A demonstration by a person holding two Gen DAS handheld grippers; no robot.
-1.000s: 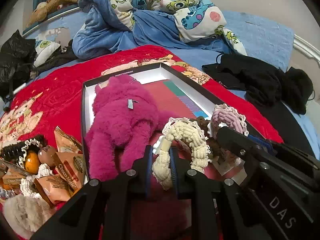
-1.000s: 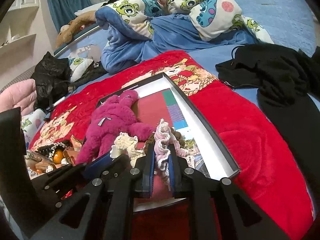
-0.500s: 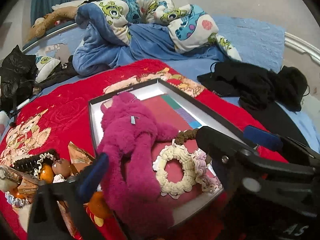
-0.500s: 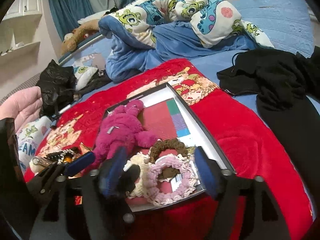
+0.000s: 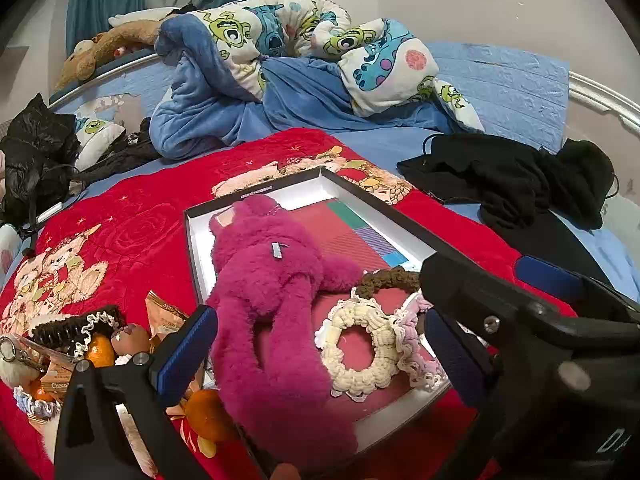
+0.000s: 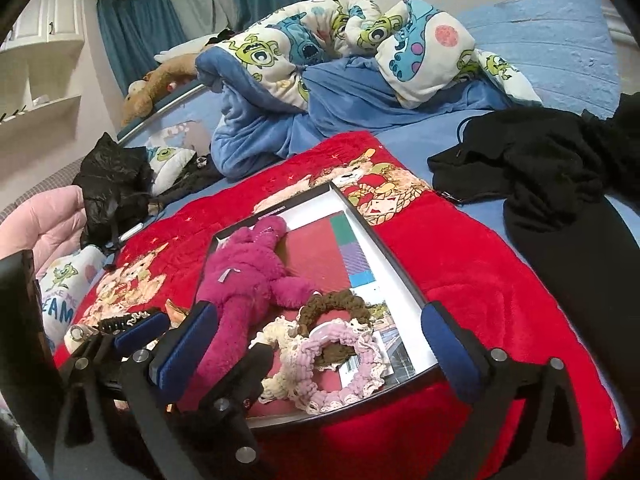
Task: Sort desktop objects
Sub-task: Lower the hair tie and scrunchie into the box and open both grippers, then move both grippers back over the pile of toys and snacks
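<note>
Currently both hand-held grippers, left (image 5: 320,356) and right (image 6: 316,344), are released. Magenta plush bear (image 5: 272,292) lies in shallow black-rimmed box tray (image 5: 384,210), head toward far edge, long axis near-to-far; cream crocheted scrunchie (image 5: 360,352) beside it near the tray's front edge.

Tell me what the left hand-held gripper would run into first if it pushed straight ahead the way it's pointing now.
Probably the magenta plush toy lying in the box lid tray; its legs lie between the open fingers of the left hand-held gripper. The cream crocheted scrunchie sits just beside it. Depth is uncertain.
</note>
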